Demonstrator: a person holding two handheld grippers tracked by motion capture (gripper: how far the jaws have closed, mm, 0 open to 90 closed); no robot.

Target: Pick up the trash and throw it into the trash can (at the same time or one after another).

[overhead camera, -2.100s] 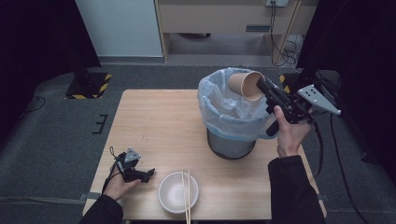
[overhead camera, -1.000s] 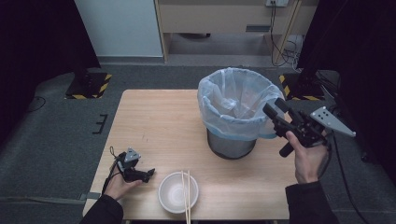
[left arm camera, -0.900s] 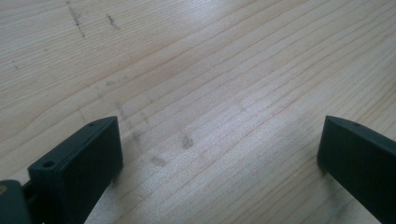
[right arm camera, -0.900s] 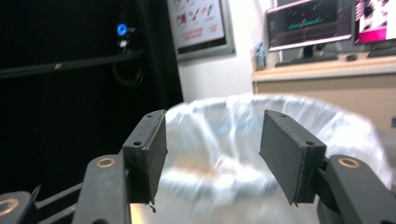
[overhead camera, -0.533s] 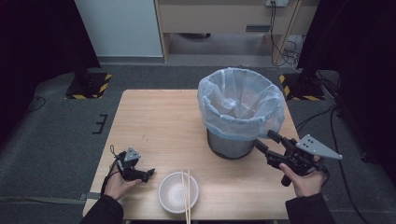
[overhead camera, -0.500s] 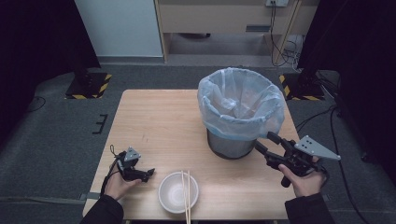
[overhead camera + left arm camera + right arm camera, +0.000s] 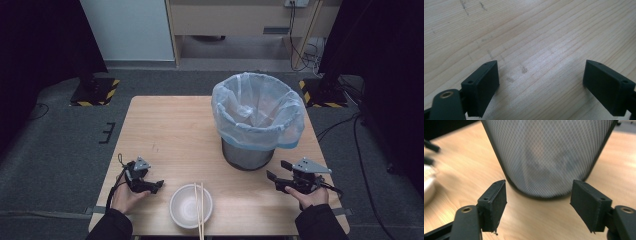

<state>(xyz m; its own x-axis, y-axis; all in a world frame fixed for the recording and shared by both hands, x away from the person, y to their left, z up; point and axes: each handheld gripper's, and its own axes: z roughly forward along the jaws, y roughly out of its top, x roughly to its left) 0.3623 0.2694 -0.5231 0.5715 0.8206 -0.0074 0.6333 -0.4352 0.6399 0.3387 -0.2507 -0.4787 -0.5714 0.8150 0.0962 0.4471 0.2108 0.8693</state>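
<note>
Ahead of the right claw (image 7: 539, 205), the black mesh waste bin (image 7: 549, 157) is cut off by the top edge, and the shapes behind its mesh are too blurred to tell. Left of that claw, a white rounded object (image 7: 427, 186) is blurred and cropped. The pair of wooden chopsticks (image 7: 201, 210) runs off the bottom edge in the high view.
</note>
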